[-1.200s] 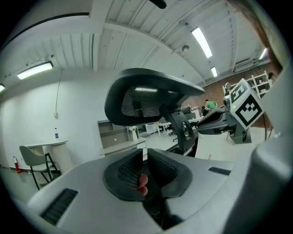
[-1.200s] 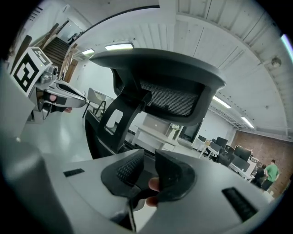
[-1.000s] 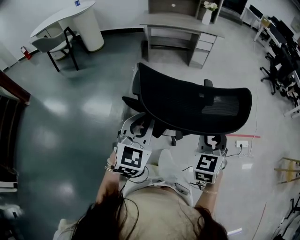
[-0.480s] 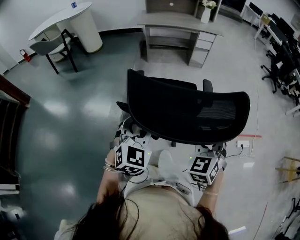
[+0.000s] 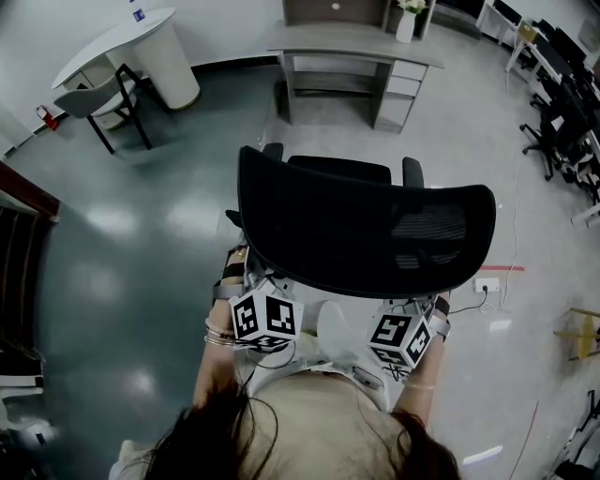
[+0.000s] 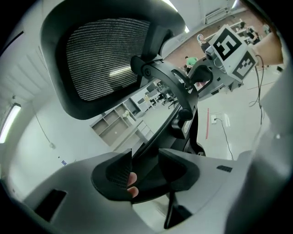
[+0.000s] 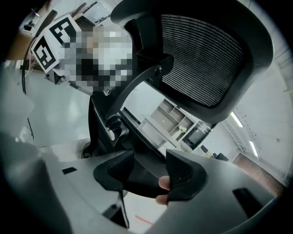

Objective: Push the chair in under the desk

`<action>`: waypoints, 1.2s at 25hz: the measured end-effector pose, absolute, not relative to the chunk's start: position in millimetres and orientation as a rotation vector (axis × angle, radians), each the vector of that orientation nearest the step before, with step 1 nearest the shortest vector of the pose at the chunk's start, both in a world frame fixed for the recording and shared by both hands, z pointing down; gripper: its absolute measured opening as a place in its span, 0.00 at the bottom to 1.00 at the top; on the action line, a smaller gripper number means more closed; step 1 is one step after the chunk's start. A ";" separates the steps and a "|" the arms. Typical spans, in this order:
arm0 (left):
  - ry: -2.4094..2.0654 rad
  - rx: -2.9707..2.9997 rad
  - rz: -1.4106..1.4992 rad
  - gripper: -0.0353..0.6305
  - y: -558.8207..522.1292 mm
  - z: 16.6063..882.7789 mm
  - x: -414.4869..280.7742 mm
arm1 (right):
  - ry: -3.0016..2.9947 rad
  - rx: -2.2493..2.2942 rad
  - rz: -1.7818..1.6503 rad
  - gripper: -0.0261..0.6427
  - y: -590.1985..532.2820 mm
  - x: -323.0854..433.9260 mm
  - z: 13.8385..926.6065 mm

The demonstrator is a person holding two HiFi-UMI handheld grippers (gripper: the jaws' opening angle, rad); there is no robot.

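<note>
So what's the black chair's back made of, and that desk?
The chair backrest looks like black mesh in a matte plastic frame: a fine weave shows, with light coming through. The desk looks like matte grey wood laminate, but it's far off.

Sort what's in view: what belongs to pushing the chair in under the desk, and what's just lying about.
For the job:
black mesh chair
grey desk

Just around:
white round table
grey side chair
vase of flowers
floor socket
black office chairs at the right

Beige top [image 5: 323, 422], wrist bangles [image 5: 217, 334], black-and-white marker cubes [image 5: 265, 317]
</note>
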State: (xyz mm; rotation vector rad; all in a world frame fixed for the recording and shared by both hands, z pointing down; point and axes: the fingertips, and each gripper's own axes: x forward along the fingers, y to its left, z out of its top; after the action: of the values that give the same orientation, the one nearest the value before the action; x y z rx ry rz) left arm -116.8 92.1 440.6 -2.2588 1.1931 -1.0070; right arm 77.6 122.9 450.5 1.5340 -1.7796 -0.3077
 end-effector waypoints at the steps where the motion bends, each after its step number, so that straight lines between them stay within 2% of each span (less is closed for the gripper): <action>1: 1.189 -2.260 -1.012 0.31 91.8 441.0 -116.1 | -1.775 1.529 -0.316 0.35 121.4 78.1 451.1; 30: 1.186 -2.303 -1.027 0.32 44.2 441.4 -112.0 | -1.797 1.484 -0.359 0.36 72.1 81.2 449.9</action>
State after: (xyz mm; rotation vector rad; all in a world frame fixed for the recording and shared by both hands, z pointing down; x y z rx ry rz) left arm -112.0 44.2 441.4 -2.3025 1.1861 -1.0268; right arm 81.2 72.1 449.9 1.4841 -1.7974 -0.3592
